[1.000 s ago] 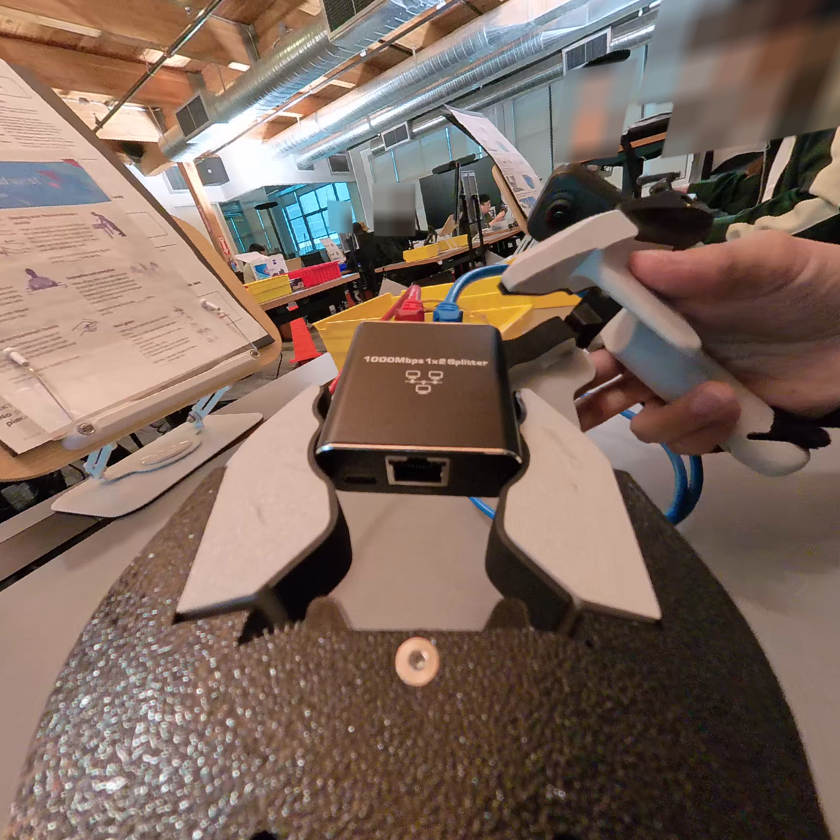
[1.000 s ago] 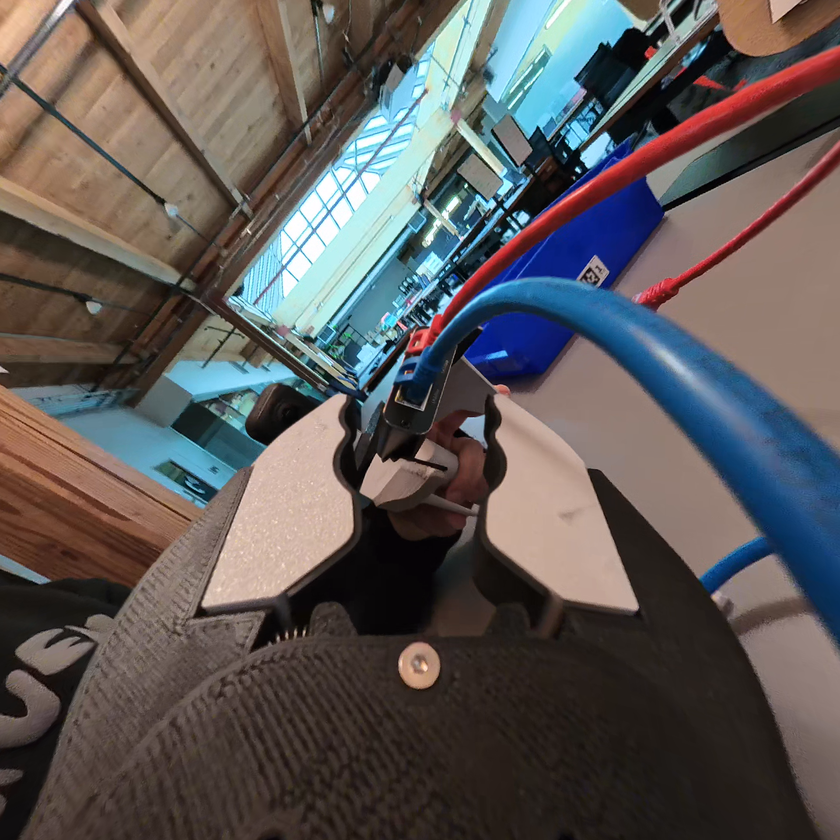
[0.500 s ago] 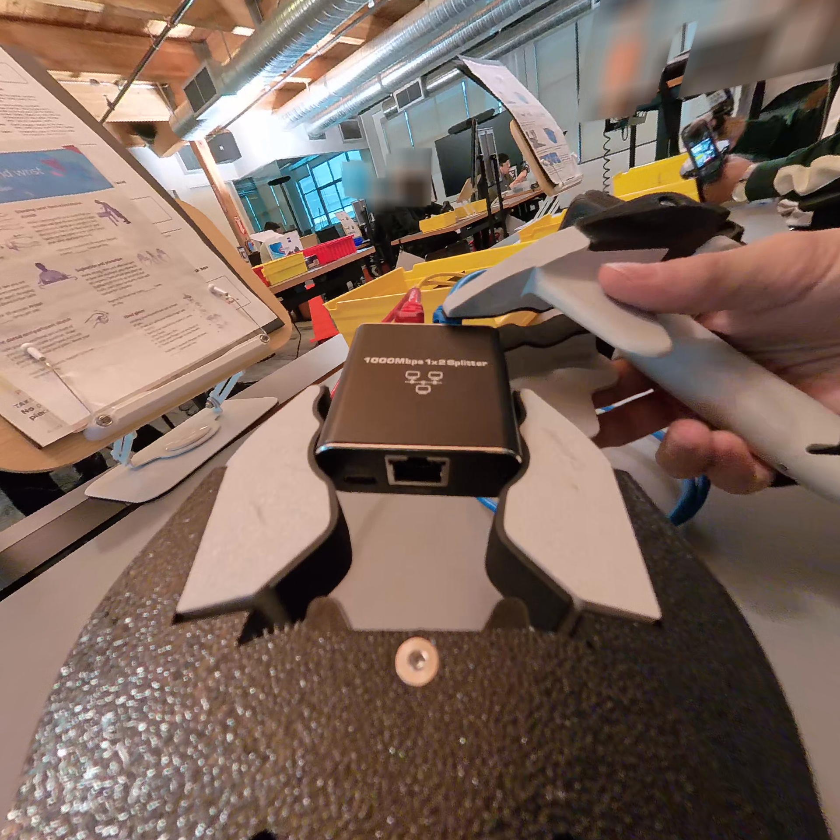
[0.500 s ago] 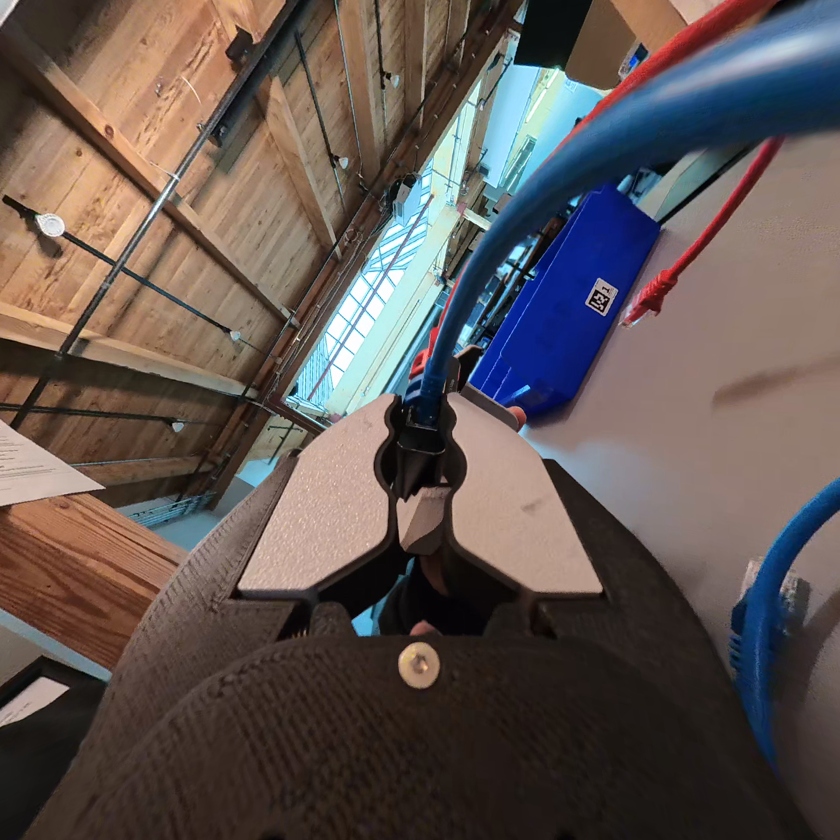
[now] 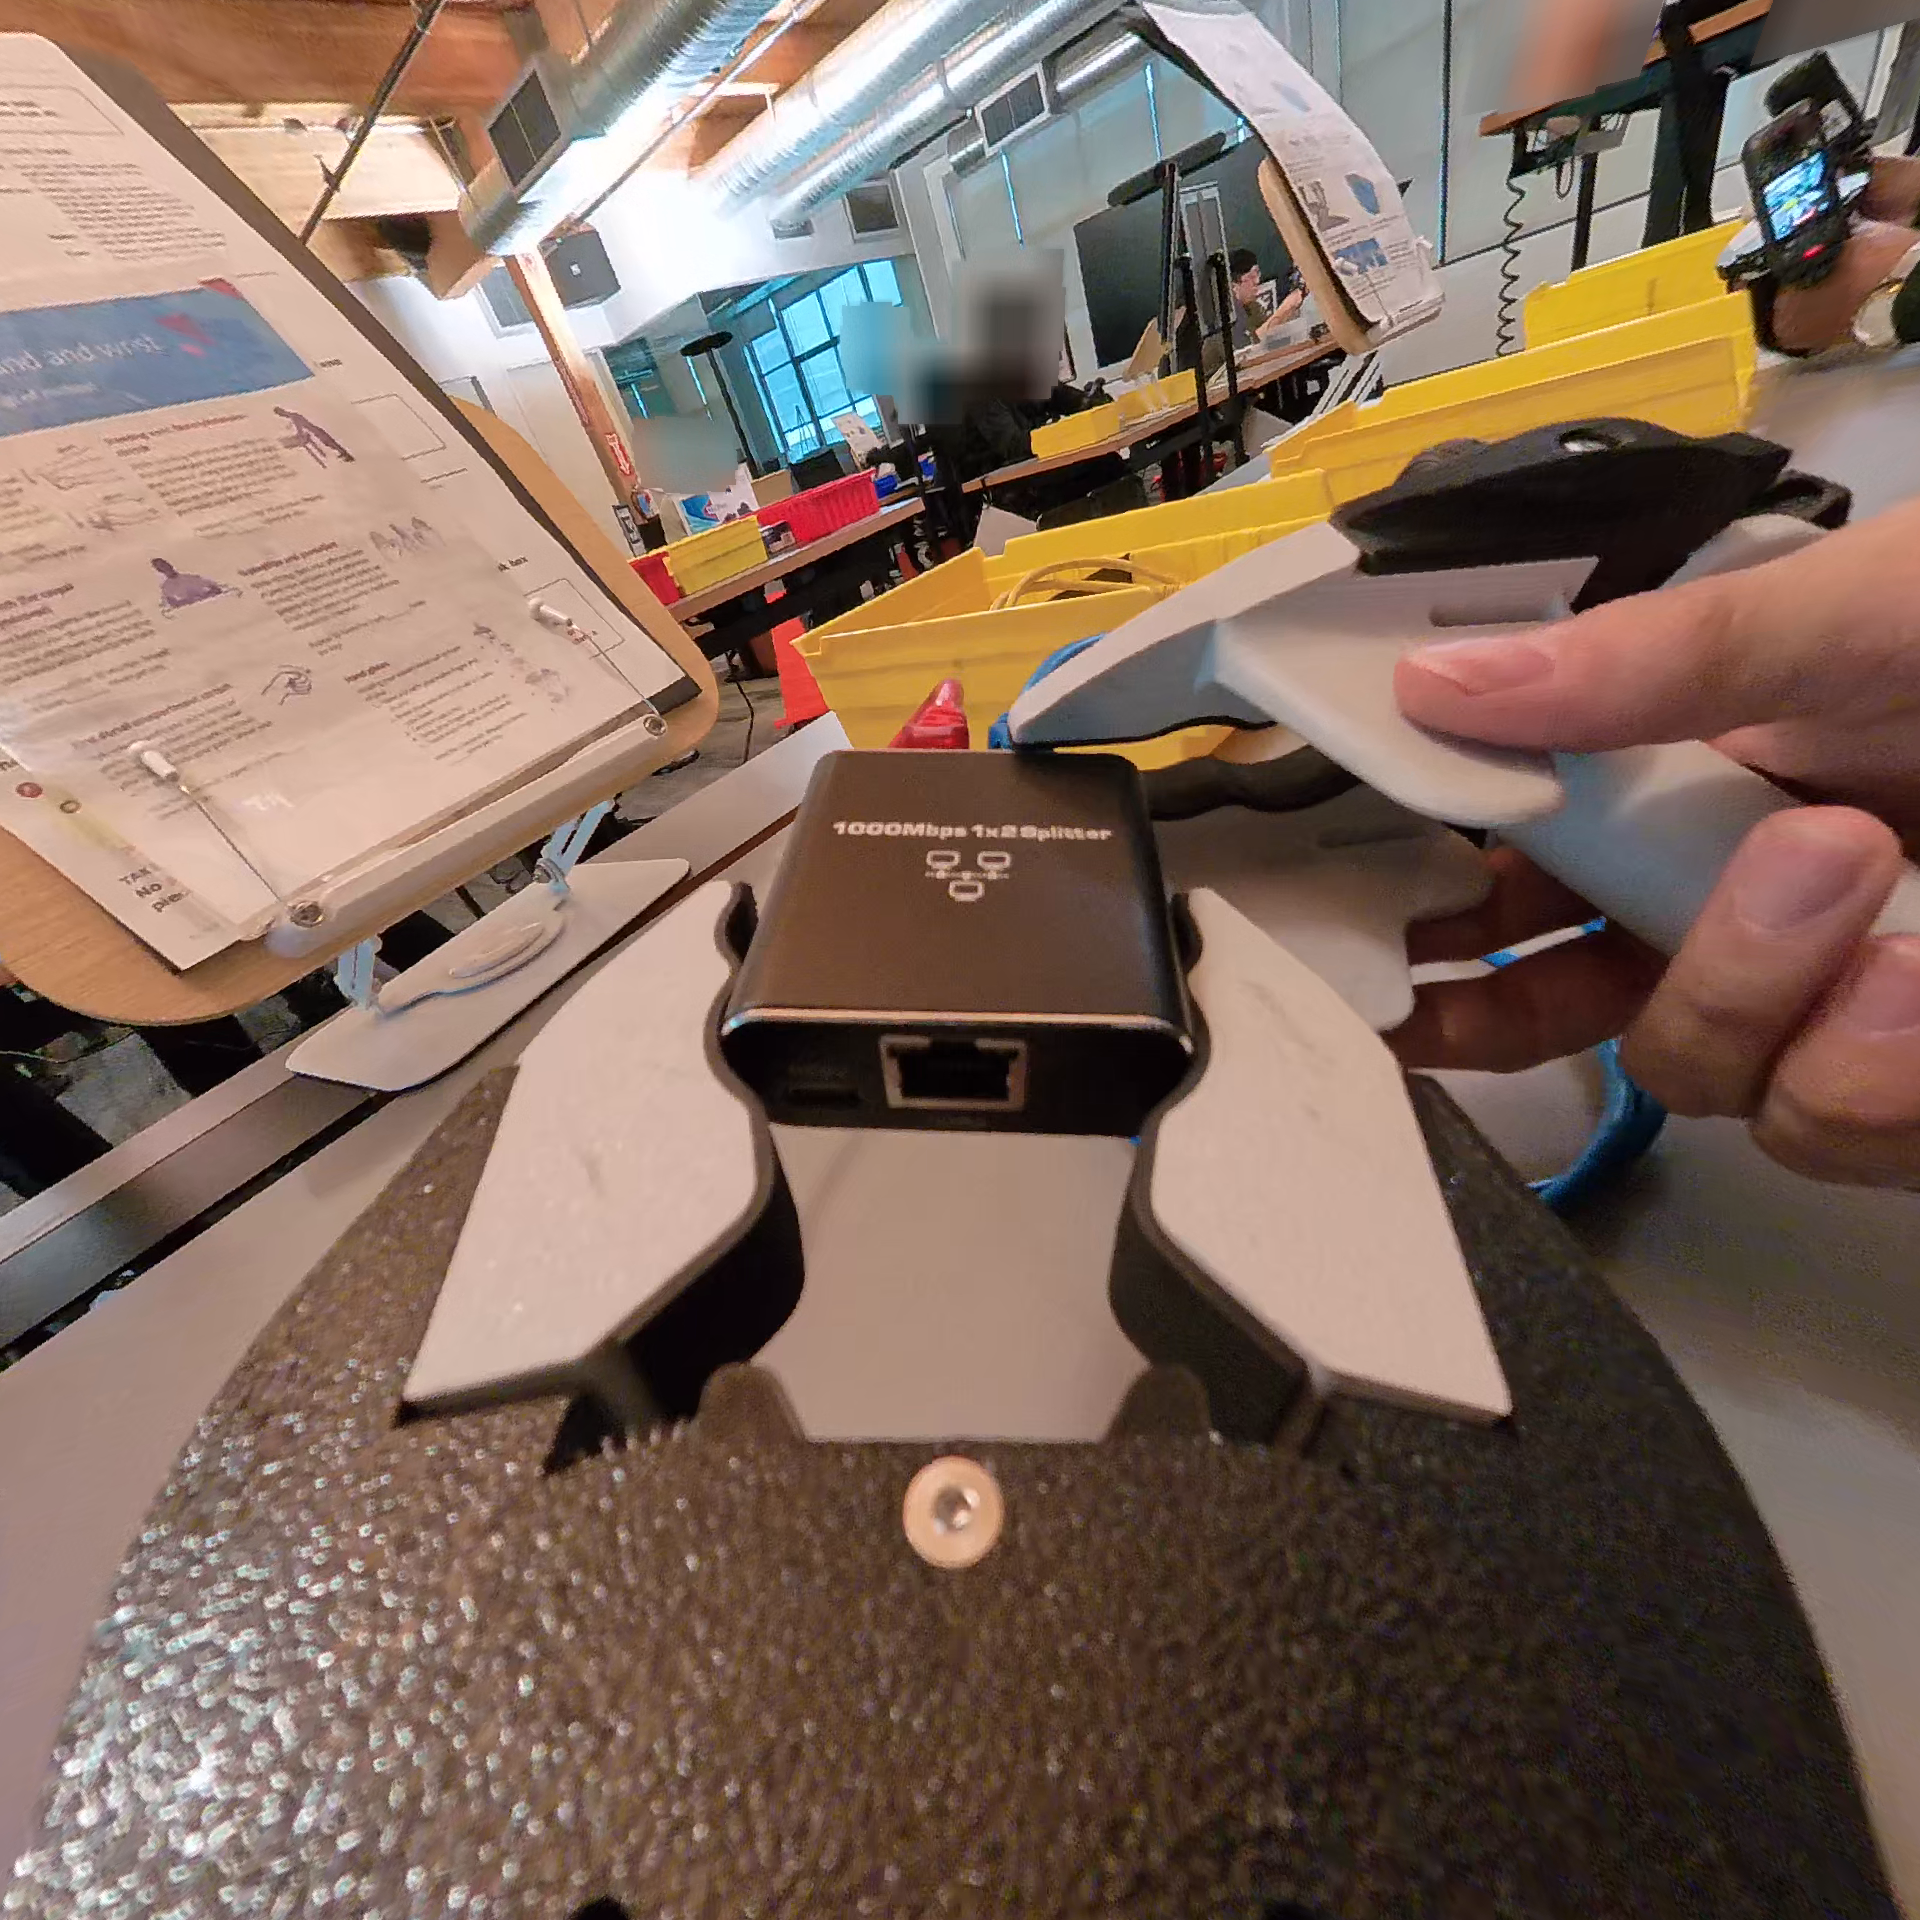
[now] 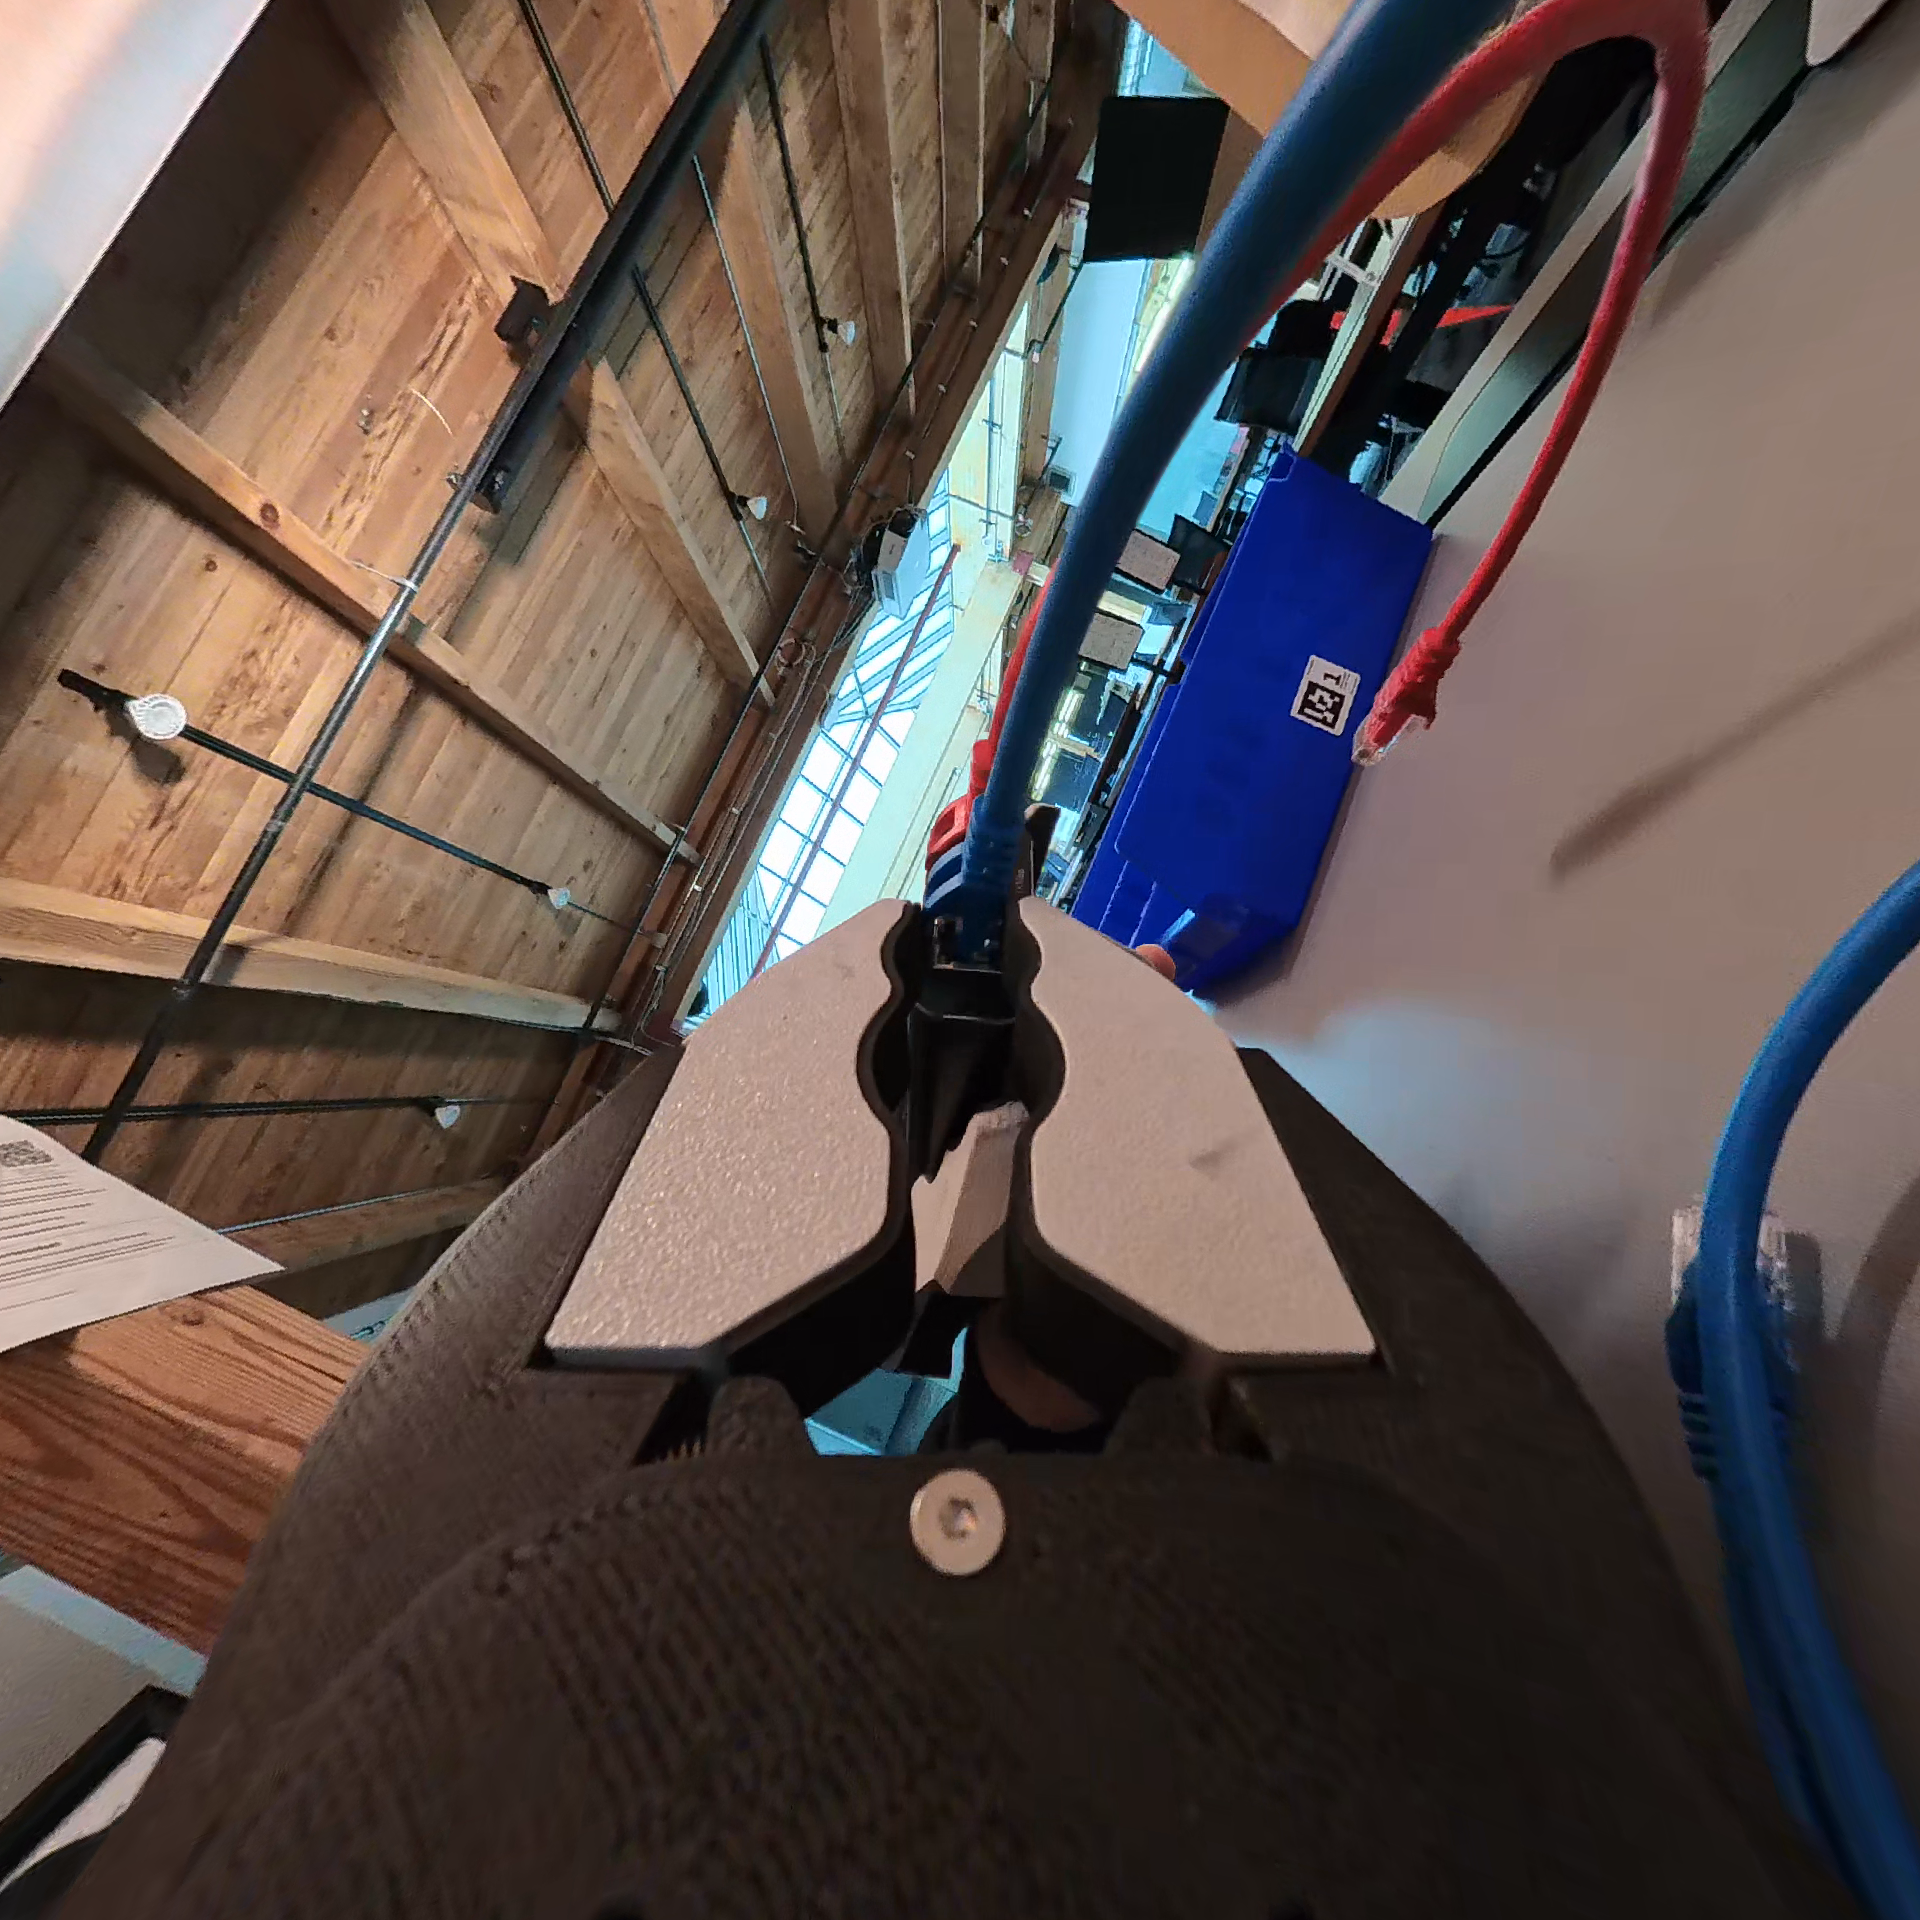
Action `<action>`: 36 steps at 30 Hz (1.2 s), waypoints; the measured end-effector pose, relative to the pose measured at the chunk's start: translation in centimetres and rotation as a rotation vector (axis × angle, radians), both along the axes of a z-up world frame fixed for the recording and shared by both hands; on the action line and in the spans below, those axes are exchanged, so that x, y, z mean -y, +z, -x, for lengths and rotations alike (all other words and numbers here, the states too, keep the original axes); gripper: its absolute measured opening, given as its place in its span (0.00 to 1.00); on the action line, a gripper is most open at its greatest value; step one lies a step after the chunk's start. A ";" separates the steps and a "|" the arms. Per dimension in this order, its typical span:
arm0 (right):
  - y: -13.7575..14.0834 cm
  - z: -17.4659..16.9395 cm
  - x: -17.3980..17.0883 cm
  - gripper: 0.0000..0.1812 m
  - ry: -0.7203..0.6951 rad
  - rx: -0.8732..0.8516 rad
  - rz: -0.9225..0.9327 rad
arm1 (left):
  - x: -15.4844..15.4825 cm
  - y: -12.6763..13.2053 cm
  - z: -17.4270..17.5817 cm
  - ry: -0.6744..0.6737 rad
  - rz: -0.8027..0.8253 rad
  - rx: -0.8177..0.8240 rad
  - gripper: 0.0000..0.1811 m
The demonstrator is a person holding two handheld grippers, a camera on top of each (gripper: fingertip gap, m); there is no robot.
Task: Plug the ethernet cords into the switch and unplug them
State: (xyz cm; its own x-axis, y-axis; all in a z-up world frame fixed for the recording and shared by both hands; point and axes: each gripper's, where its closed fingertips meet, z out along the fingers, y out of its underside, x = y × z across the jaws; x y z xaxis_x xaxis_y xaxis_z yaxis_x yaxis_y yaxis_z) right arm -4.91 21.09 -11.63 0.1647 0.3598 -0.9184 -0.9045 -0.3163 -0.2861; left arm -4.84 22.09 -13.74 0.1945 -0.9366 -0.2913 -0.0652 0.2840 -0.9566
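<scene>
Left gripper (image 5: 956,997) clamps black switch (image 5: 961,904) at 12 o'clock over the table (image 5: 1714,1330). Right gripper (image 6: 961,966) closed narrow on blue cord (image 6: 1081,540) plug at switch; red cord (image 6: 1600,364) at 1 o'clock.

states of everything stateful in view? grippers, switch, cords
Left gripper: shut on the switch.
Switch: held level; near port empty.
Right gripper: shut on the blue plug.
Blue plug: at the switch's far end; seating hidden.
Red cord: one end loose on the table.
</scene>
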 end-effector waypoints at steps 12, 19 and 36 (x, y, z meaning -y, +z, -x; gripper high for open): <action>-0.6 -0.1 -1.0 0.07 -0.009 -0.054 0.011 | -1.0 -0.2 0.1 0.103 -0.037 -0.020 0.41; -0.1 0.6 -1.0 0.07 0.044 -0.010 -0.070 | -1.3 0.4 0.6 0.095 -0.067 0.027 0.41; 0.4 1.0 -1.3 0.07 0.057 0.162 -0.131 | -1.4 1.3 1.0 0.086 -0.064 0.101 0.41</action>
State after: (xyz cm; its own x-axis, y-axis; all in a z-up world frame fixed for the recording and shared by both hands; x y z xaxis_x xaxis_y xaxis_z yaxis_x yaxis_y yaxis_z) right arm -5.95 22.37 -11.22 0.2820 0.4877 -0.8262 -0.8253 -0.3159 -0.4682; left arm -5.79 23.50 -12.49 0.3043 -0.8954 -0.3249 0.0043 0.3424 -0.9395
